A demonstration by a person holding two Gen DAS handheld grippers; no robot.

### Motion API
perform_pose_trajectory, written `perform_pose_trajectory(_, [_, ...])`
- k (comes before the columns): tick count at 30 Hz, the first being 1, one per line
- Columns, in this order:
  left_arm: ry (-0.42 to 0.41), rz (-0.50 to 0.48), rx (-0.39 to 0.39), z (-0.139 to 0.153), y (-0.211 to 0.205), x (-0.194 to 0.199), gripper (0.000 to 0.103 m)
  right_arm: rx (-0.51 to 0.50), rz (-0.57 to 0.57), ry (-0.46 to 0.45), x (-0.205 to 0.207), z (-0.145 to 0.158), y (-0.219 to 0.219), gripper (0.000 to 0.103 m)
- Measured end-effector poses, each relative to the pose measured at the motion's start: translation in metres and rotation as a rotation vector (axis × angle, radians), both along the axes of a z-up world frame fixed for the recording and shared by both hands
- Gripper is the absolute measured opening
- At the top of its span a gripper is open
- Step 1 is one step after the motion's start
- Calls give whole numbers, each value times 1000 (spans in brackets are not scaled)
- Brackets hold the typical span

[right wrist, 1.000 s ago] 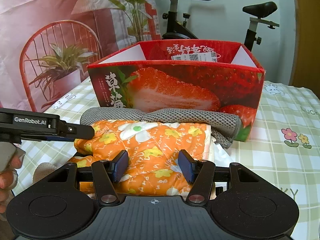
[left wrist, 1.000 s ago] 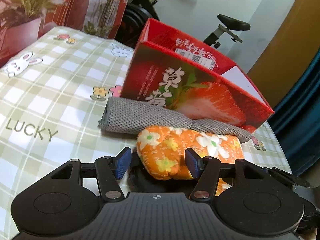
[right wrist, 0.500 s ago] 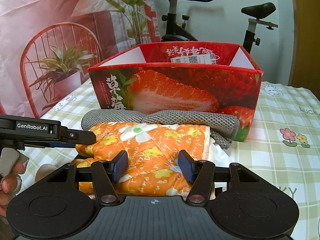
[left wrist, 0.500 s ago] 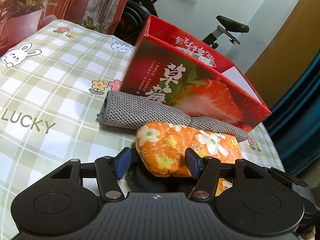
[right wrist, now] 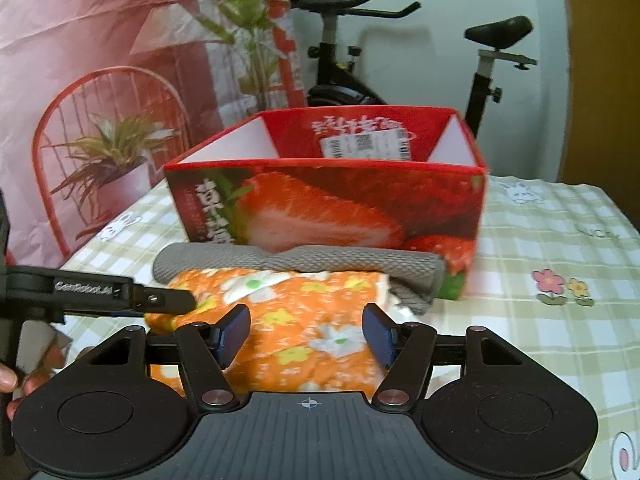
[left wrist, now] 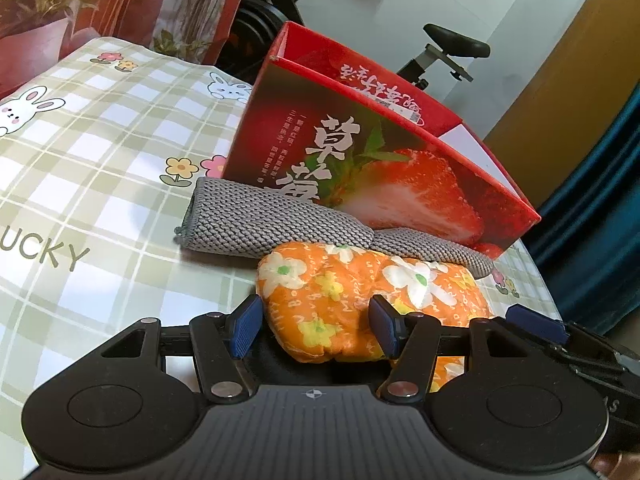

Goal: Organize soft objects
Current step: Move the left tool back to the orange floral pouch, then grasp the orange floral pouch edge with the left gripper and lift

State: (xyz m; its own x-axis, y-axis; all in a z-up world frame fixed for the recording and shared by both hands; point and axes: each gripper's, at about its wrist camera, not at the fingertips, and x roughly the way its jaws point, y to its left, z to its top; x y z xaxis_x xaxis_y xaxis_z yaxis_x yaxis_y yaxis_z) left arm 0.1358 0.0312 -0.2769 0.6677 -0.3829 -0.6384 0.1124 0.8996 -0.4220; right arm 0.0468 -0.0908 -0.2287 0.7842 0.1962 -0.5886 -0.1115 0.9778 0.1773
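Since a second ago my right gripper has risen and pulled back a little, so the strawberry box now sits lower in its view and I see deeper inside; that view is smeared with motion blur. The left view has hardly changed. The orange floral cloth bundle lies on the table, with the rolled grey knit towel touching its far side and resting against the front wall of the box. My left gripper has its fingers apart, straddling the near end of the bundle; the right-hand pad seems to press the fabric, the left one shows a gap. My right gripper's fingers are likewise apart, one on each side of the bundle's middle, though through the blur I cannot tell whether they touch it. In the right view the left gripper's black arm reaches in from the left edge onto the bundle's corner. The box stands open-topped, and I see nothing in it but a white label on the far wall.
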Motion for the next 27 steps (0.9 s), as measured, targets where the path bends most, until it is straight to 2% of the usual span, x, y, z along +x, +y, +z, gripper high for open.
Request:
perform_pose_trajectory(4, [-20,-6,7,2,1,-2,43,12,-24,34,2,-8,-6,60])
perform_pose_trajectory(7, [-31,-12,4,4,3,-4,37,13,-22,41,1,-11,-5,60])
perform_pose_trajectory(19, [-18,-17,-15,3,7,-4,36,37,-22,51,1,-12,-9,61])
perform_pose_trajectory(25, [2,3,-14,-1,9,-3,48,39,-19,56,1,-14,-9,61])
perform_pose_trajectory(27, [12,3,-21,-3,10,-2,49,45,-19,59,1,-13,-9,61])
